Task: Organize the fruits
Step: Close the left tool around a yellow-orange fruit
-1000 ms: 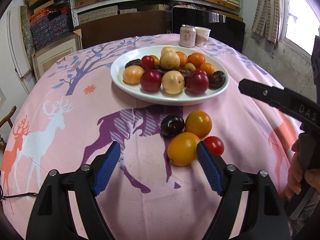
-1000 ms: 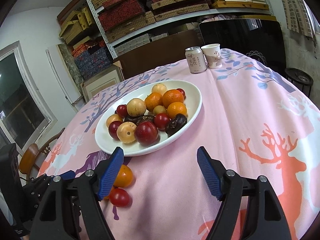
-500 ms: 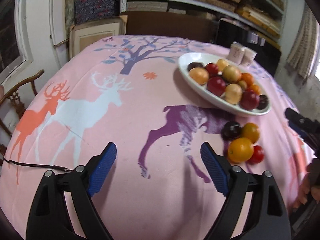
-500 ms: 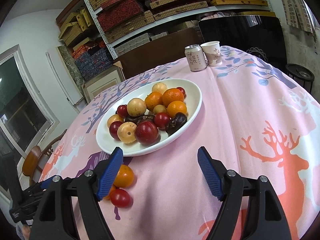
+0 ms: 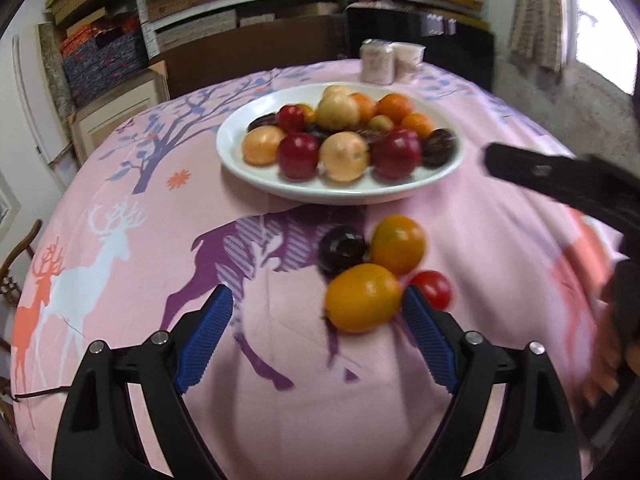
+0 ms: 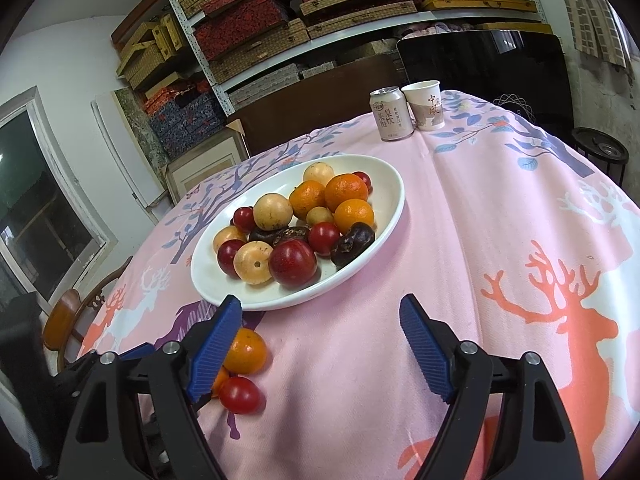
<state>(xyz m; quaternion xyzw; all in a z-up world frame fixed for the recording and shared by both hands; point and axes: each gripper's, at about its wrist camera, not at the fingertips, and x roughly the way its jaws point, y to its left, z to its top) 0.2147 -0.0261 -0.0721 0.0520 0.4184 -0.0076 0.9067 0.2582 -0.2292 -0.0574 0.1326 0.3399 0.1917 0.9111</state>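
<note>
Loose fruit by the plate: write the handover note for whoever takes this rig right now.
Left claw: open, empty, low over the pink deer-print tablecloth, nearest the yellow-orange oval fruit.
Right claw: open, empty, in front of the white oval plate.
Done: plate is piled with mixed fruit.
Left: four loose pieces off the plate: that oval fruit, a round orange fruit, a dark purple plum, a small red tomato.

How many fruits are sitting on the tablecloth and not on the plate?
4, clustered just in front of the plate: a dark plum, an orange fruit beside it, a bigger orange fruit nearest the left gripper, and a small red fruit.
</note>
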